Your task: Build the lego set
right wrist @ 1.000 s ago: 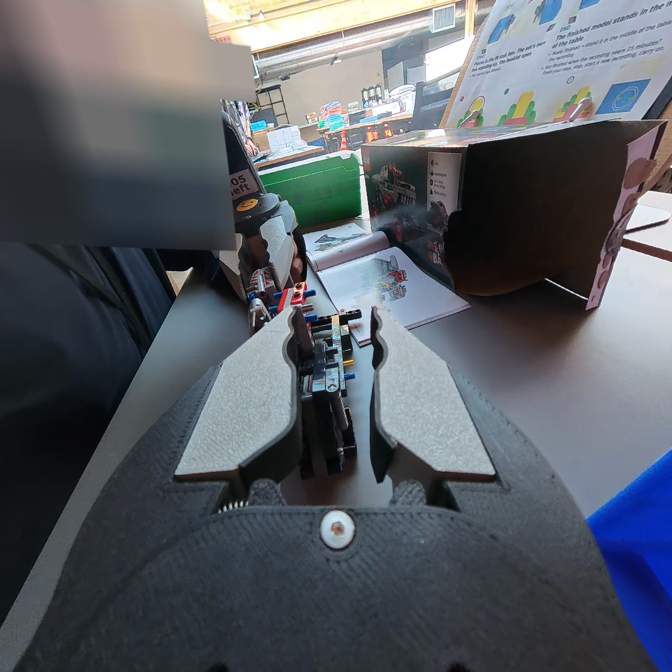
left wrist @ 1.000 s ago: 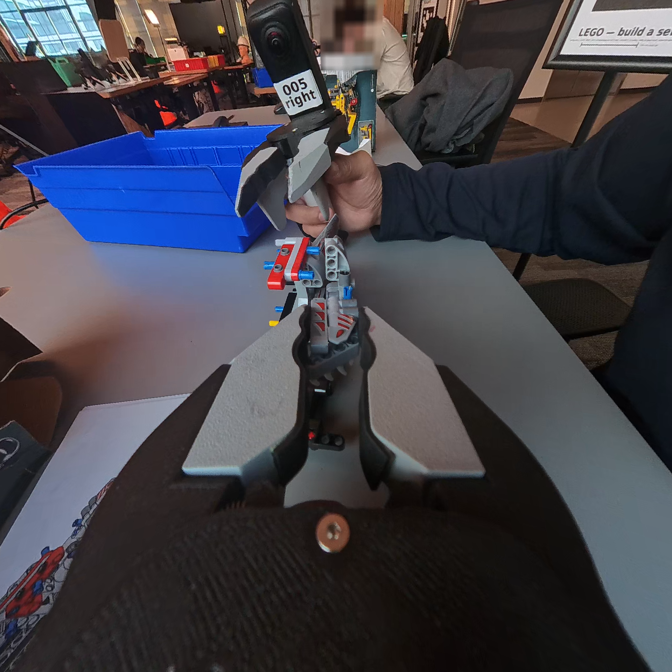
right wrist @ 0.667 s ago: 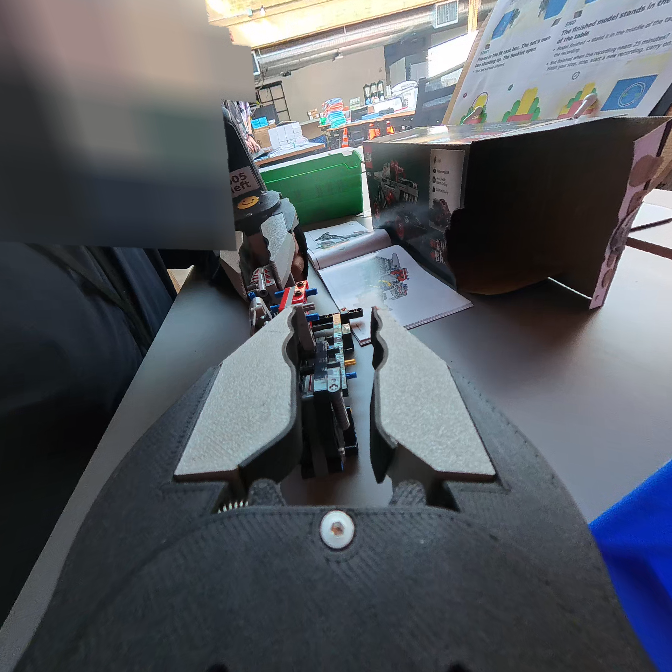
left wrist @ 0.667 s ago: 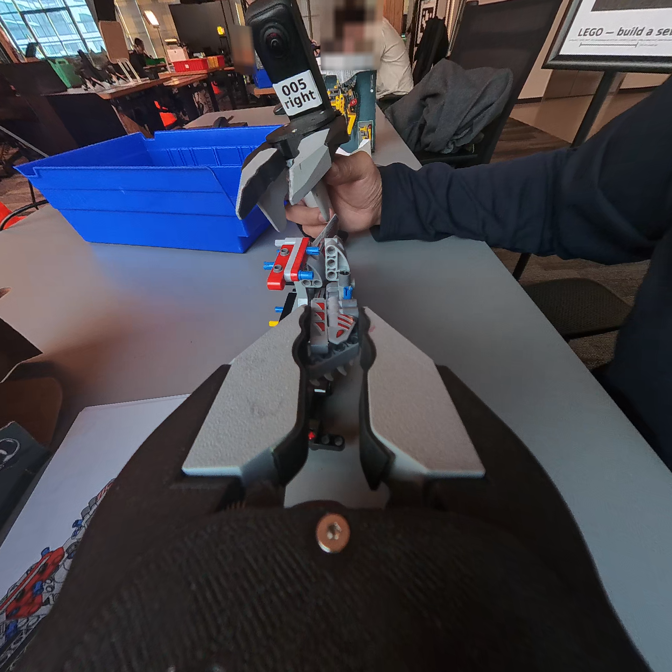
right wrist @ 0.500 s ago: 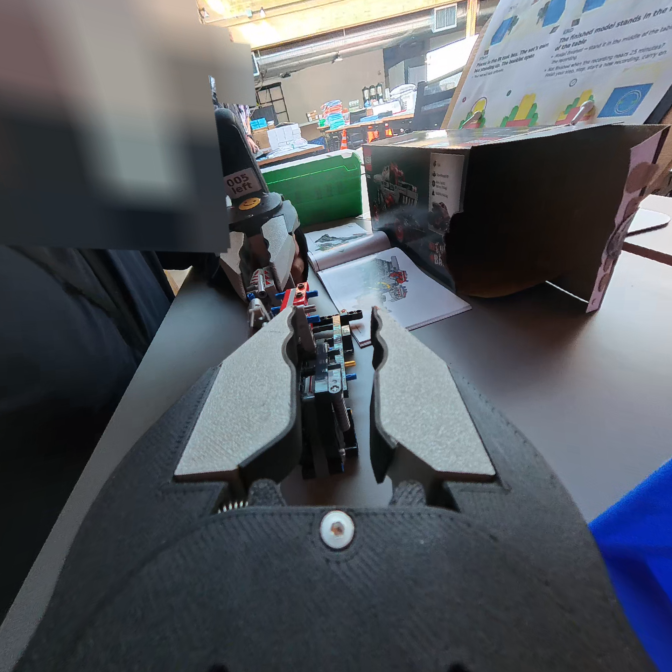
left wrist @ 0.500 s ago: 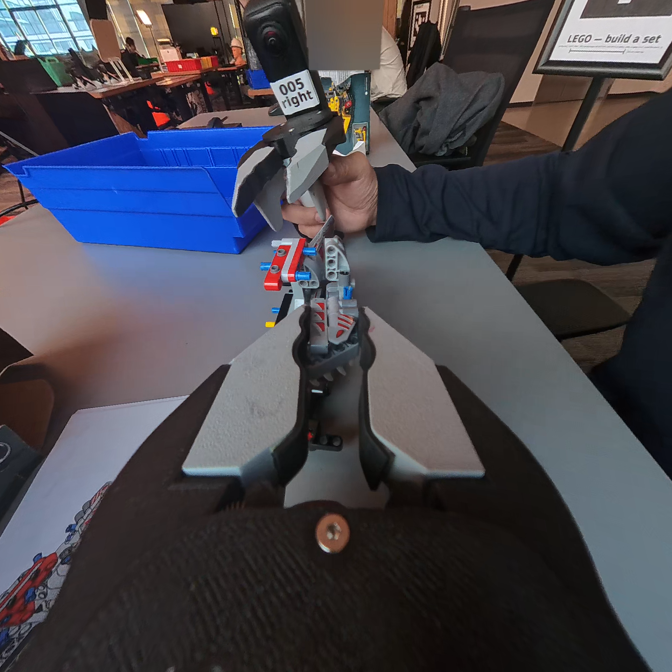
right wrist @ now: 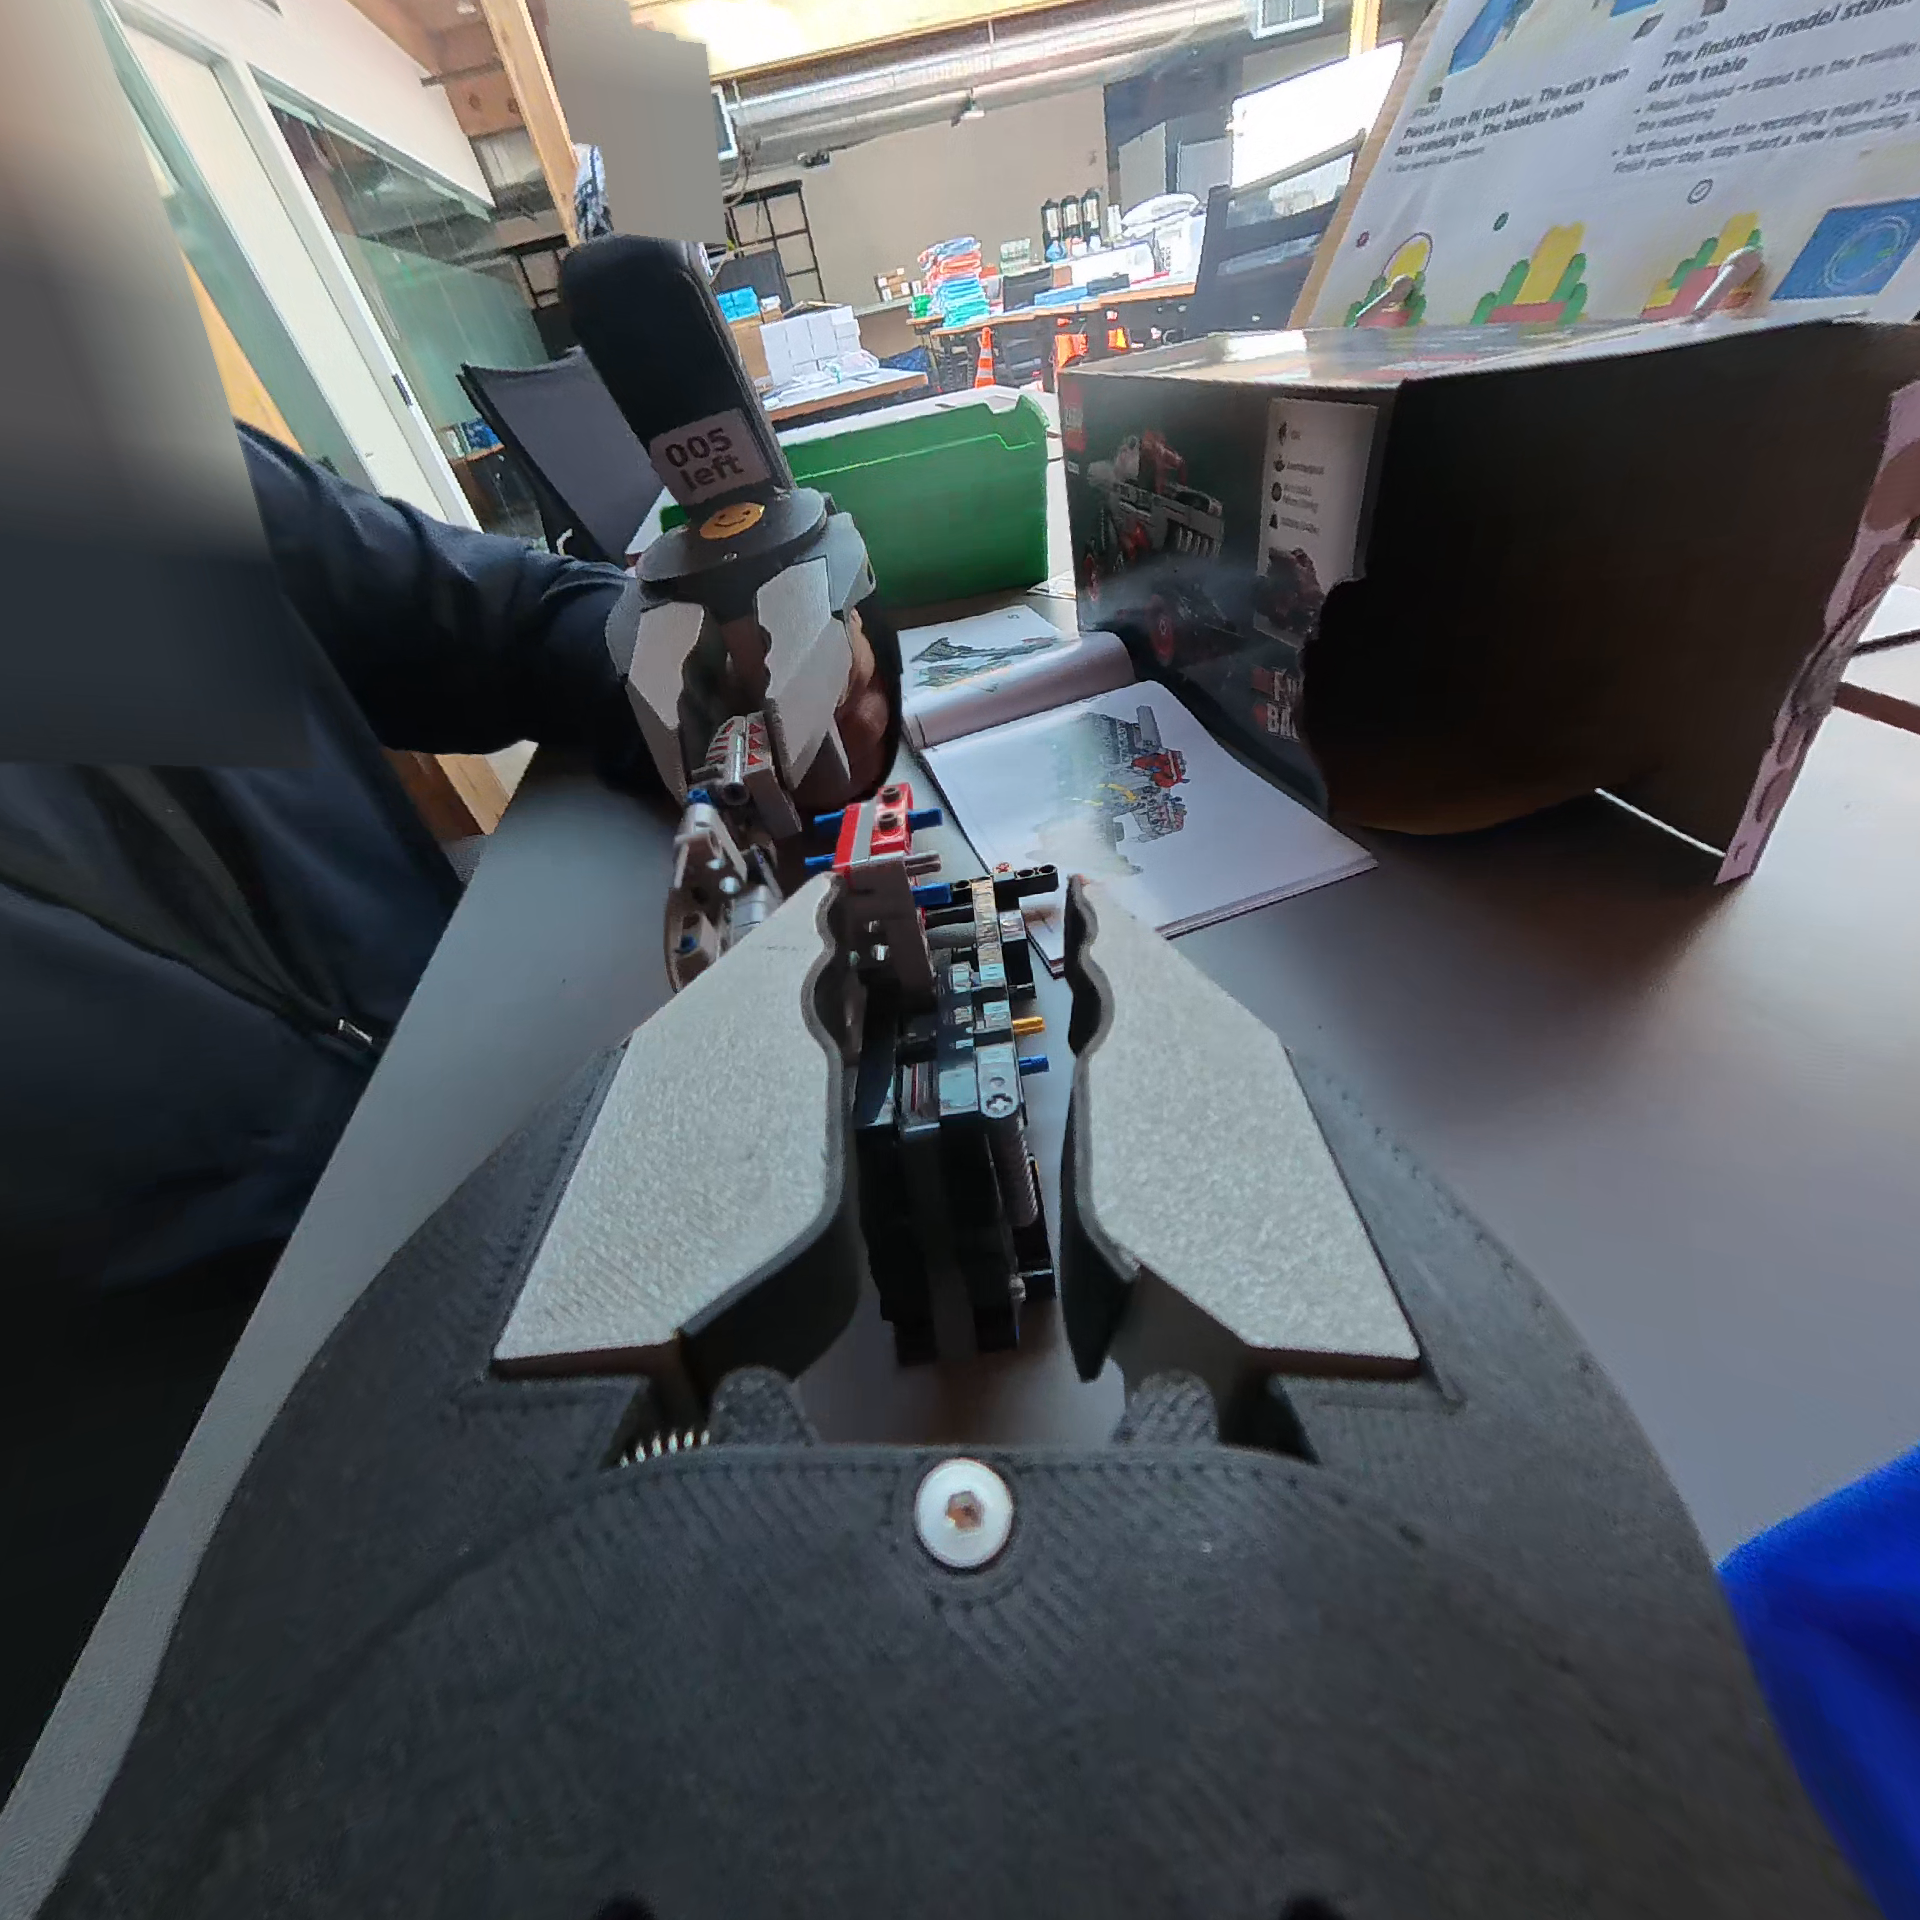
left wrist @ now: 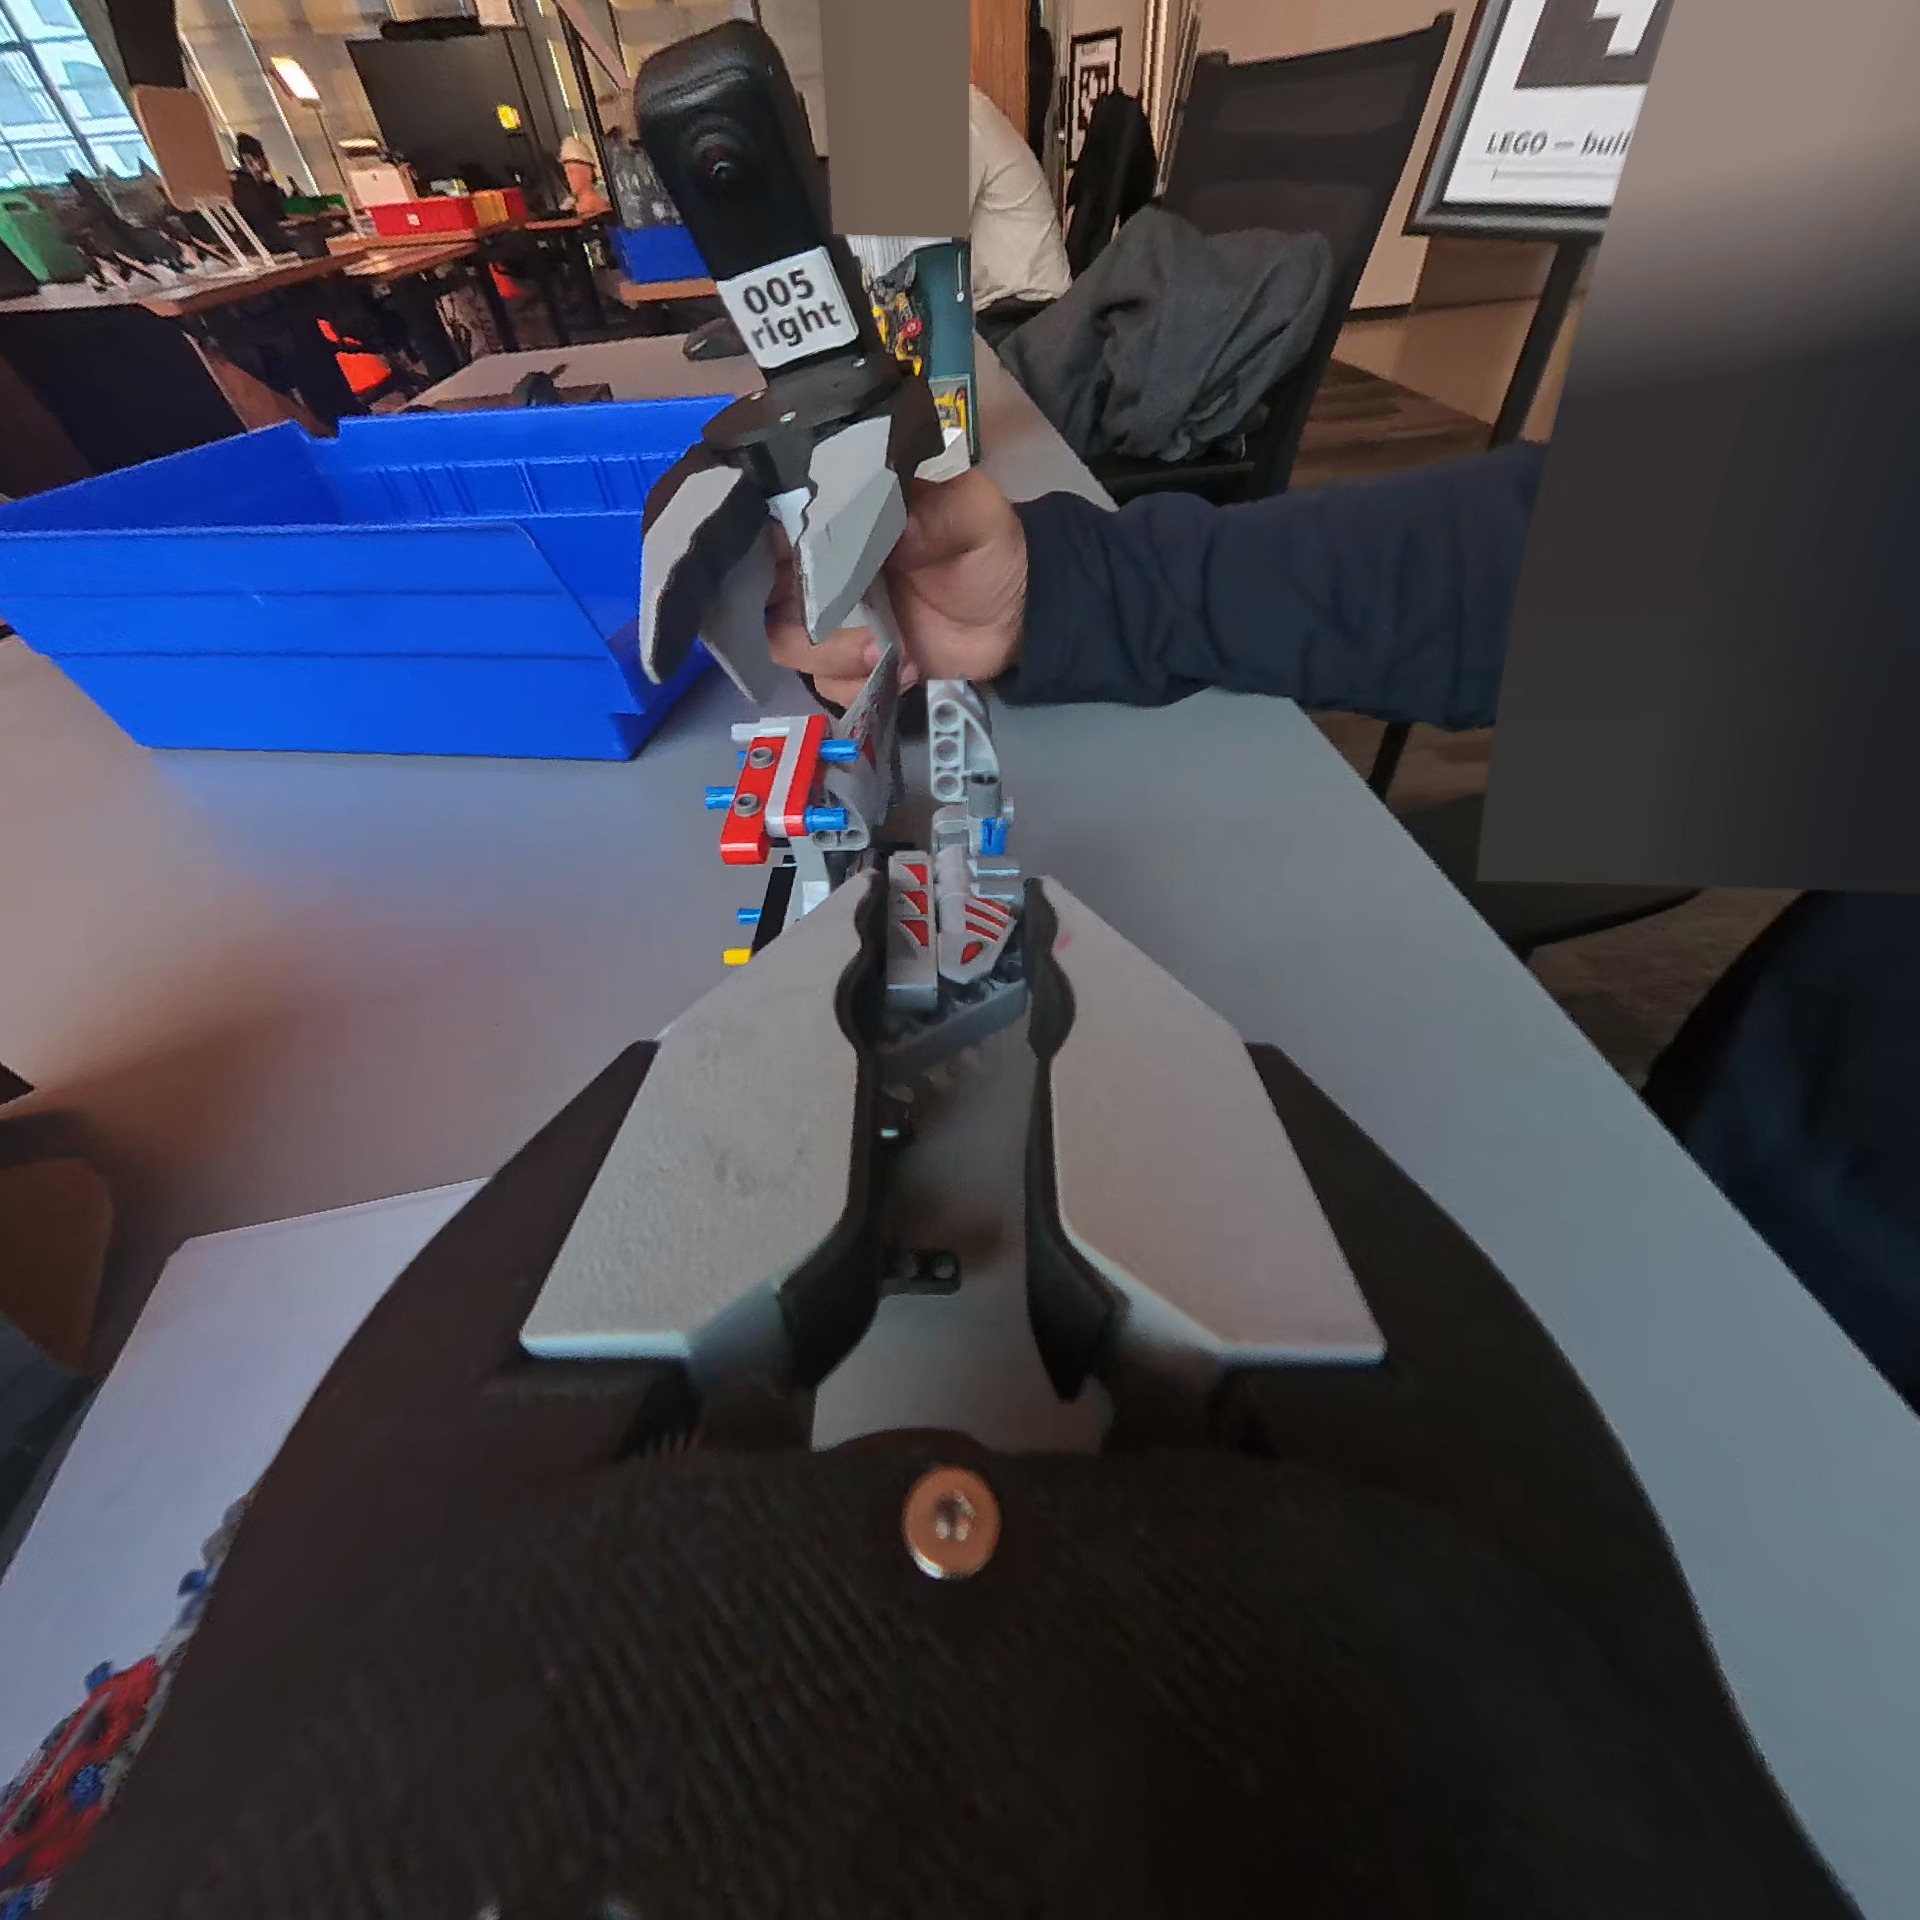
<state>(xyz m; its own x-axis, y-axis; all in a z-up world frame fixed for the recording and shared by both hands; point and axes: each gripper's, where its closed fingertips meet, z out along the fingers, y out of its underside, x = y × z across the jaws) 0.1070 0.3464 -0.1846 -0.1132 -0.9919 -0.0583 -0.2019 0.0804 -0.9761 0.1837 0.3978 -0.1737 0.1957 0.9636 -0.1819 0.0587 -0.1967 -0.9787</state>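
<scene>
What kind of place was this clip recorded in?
Likely a shared open-plan workshop or office set up for recording: long worktables with bins in the background, a blue parts bin, office chairs, and an instruction poster behind the set's box.

One lego model (left wrist: 940,914); two grippers (left wrist: 948,940) (right wrist: 945,961); one blue bin (left wrist: 343,582).

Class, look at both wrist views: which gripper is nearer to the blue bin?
Right. The right gripper holds the Lego model just beside the blue bin; the left gripper grips the model's other end, farther away.
</scene>
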